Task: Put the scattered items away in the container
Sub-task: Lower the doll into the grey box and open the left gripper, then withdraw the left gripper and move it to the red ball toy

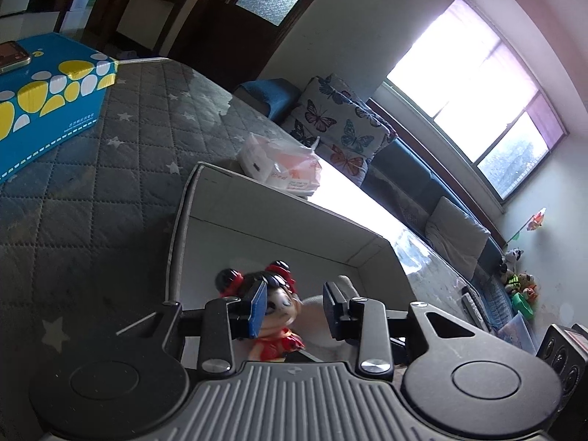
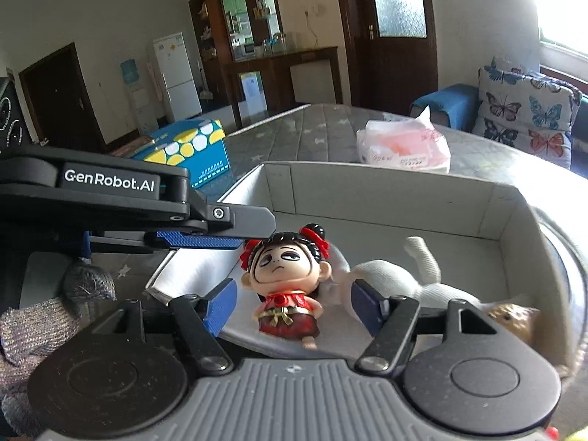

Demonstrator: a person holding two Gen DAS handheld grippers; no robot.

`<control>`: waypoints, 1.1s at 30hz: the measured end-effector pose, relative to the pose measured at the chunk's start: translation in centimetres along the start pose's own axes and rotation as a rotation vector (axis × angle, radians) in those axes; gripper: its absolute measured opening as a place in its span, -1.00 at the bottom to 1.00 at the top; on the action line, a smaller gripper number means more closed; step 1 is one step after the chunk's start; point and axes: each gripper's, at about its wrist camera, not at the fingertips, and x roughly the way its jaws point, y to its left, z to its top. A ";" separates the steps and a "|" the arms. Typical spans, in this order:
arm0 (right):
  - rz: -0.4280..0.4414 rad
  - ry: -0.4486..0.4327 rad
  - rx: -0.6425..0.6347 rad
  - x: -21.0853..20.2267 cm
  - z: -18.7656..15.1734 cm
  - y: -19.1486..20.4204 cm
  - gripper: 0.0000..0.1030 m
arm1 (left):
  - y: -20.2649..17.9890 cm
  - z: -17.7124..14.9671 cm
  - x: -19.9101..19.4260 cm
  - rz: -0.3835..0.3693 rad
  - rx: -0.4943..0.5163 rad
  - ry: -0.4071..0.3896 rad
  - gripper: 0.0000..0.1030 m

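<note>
A grey open box (image 2: 404,191) stands on the quilted bed; it also shows in the left wrist view (image 1: 279,217). Inside it lies a doll with black hair buns and a red dress (image 2: 286,286), beside a white soft toy (image 2: 397,275) and a small brown toy (image 2: 511,318). My left gripper (image 1: 294,310) is open over the box, its jaws on either side of the doll's head (image 1: 281,305) without touching; from the right wrist view its fingers (image 2: 205,240) reach in from the left above the doll. My right gripper (image 2: 292,303) is open and empty, low over the box's near edge.
A blue and yellow carton (image 1: 47,103) with a phone (image 1: 13,57) on it lies at the bed's far side. A pink and white tissue pack (image 2: 404,147) sits behind the box. A grey knitted cloth (image 2: 33,327) lies at left. Butterfly cushions (image 2: 525,110) line a sofa.
</note>
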 end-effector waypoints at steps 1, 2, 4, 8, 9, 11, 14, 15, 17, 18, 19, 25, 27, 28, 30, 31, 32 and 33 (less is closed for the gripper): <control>-0.005 -0.010 -0.004 -0.6 -0.1 0.0 0.38 | -0.3 -0.2 -0.2 -0.006 0.004 0.000 -0.31; -0.010 -0.022 -0.007 -1.3 -0.3 -0.1 0.40 | -0.7 -0.4 -0.3 -0.010 0.008 0.002 -0.31; -0.016 -0.043 -0.009 -2.6 -0.8 -0.2 0.51 | -1.4 -0.9 -0.7 -0.027 0.023 0.003 -0.31; -0.036 -0.069 -0.016 -5.0 -2.1 -0.4 0.56 | -2.8 -2.1 -1.2 -0.048 0.043 0.016 -0.31; -0.041 -0.073 -0.016 -5.6 -2.5 -0.4 0.56 | -3.1 -2.4 -1.3 -0.054 0.044 0.020 -0.31; -0.049 -0.079 -0.013 -6.6 -3.3 -0.4 0.58 | -3.6 -3.1 -1.4 -0.064 0.045 0.030 -0.31; -0.064 -0.090 -0.010 -8.0 -4.9 -0.5 0.64 | -4.1 -4.0 -1.2 -0.072 0.055 0.051 -0.31; -0.072 -0.092 -0.014 -8.4 -5.4 -0.5 0.66 | -4.4 -4.4 -1.1 -0.074 0.060 0.061 -0.31; -0.089 -0.092 -0.021 -9.1 -6.3 -0.5 0.66 | -4.8 -5.5 -0.8 -0.078 0.070 0.085 -0.31; -0.100 -0.089 -0.025 -9.5 -6.9 -0.5 0.66 | -5.0 -5.9 -0.6 -0.080 0.076 0.097 -0.31; -0.111 -0.087 -0.031 -9.8 -7.4 -0.5 0.67 | -5.2 -6.3 -0.5 -0.081 0.080 0.109 -0.31; -0.168 -0.076 -0.034 -11.4 -10.0 -0.9 0.70 | -6.8 -8.6 0.7 -0.090 0.118 0.178 -0.31; -0.176 -0.074 -0.019 -11.7 -10.6 -1.1 0.70 | -7.0 -9.2 1.1 -0.093 0.118 0.198 -0.31; -0.181 -0.071 -0.006 -12.0 -11.1 -1.4 0.71 | -7.2 -9.5 1.2 -0.091 0.121 0.207 -0.31; -0.194 -0.069 0.010 -12.3 -11.6 -1.9 0.71 | -7.5 -10.0 1.5 -0.085 0.135 0.226 -0.31; -0.199 -0.068 0.017 -12.4 -11.9 -2.0 0.71 | -7.6 -10.2 1.7 -0.082 0.142 0.234 -0.31; -0.202 -0.068 0.026 -12.5 -12.1 -2.2 0.71 | -7.8 -10.5 1.8 -0.080 0.149 0.241 -0.31; -0.206 -0.067 0.036 -12.5 -12.4 -2.4 0.71 | -7.9 -10.7 1.9 -0.076 0.153 0.248 -0.31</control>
